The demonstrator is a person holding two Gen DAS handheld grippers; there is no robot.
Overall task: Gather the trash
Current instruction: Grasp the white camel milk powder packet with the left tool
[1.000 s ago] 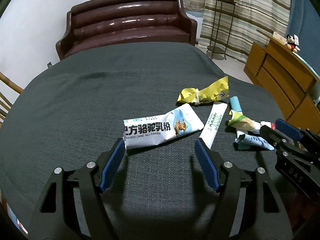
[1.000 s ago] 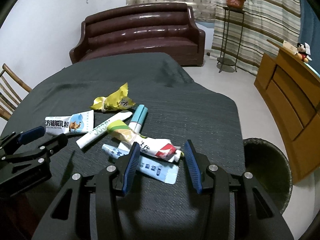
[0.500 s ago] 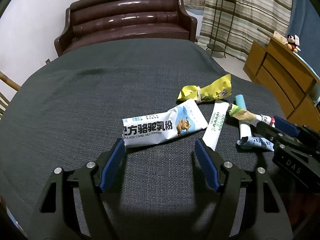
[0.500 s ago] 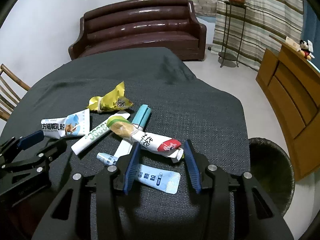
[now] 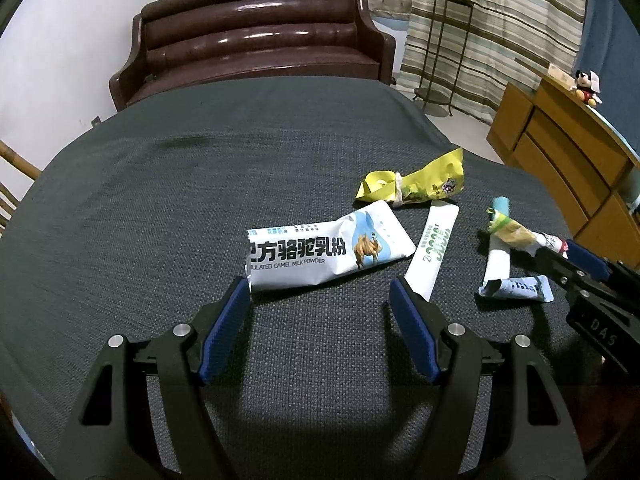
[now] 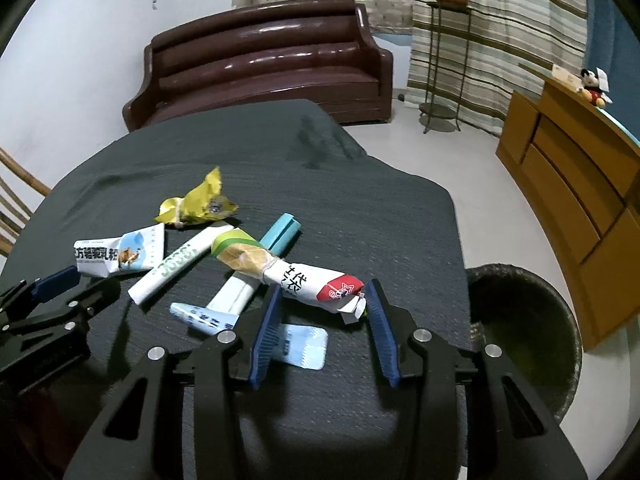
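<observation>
The right gripper (image 6: 322,304) holds the red-and-white wrapper (image 6: 316,282) by its end between its 2 blue fingers, above the table (image 6: 360,216). The left gripper (image 5: 320,296) is spread wide, empty, just short of the camel milk packet (image 5: 324,250). A dark bin (image 6: 528,336) stands on the floor beside the table.

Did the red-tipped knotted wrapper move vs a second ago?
Yes. The red-tipped wrapper, shut in the right gripper, has lifted clear of the light-blue sachet it lay on.

Matt woven cloth (image 5: 168,208) on the table; glossy leather sofa (image 5: 256,36); shiny wrappers (image 5: 320,254).
</observation>
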